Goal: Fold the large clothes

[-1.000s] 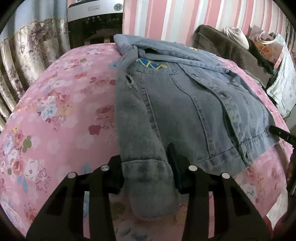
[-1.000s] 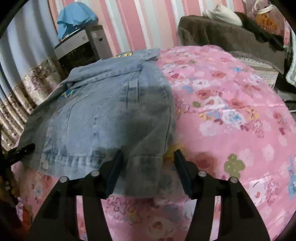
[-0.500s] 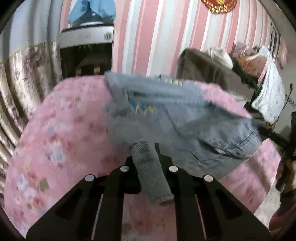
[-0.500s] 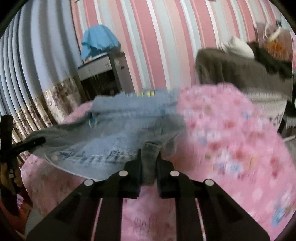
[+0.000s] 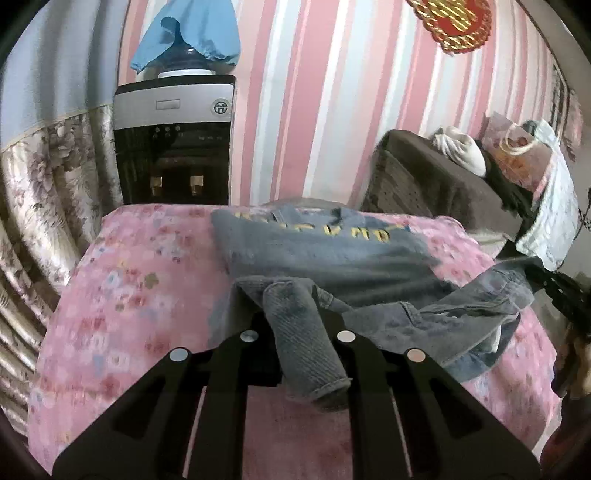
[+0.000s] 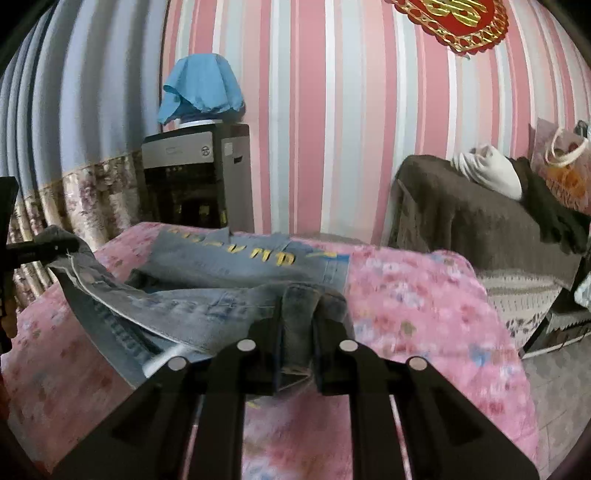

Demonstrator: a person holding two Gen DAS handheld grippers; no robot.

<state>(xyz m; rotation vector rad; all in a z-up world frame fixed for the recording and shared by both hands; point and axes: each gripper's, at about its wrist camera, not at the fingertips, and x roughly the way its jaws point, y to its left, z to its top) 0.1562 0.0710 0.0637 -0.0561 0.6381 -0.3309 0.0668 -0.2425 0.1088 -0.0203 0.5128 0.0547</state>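
Pink floral bed cover (image 5: pixel 122 295), denim jacket (image 5: pixel 332 254) mid-fold on top.

Nearest up: left gripper (image 5: pixel 295 332) clamped tight on a ribbed cuff (image 5: pixel 306 347), right gripper (image 6: pixel 297 332) pinched shut on a bunched hem corner (image 6: pixel 295 314), both raised off the bed with the near half of the jacket lifted and the far half lying flat. Looks like thick, heavy-ish denim, floppy but not slippery, so probably best gripped at seams, cuffs or hem where it's doubled up. Yellow stitched lettering (image 6: pixel 251 251) across the far panel, upside down and too blurry to read. Farther back: water dispenser (image 5: pixel 173 140) with a round logo, can't make it out, blue cloth (image 5: pixel 188 33) draped on its bottle, striped wallpaper (image 6: pixel 332 110) behind.
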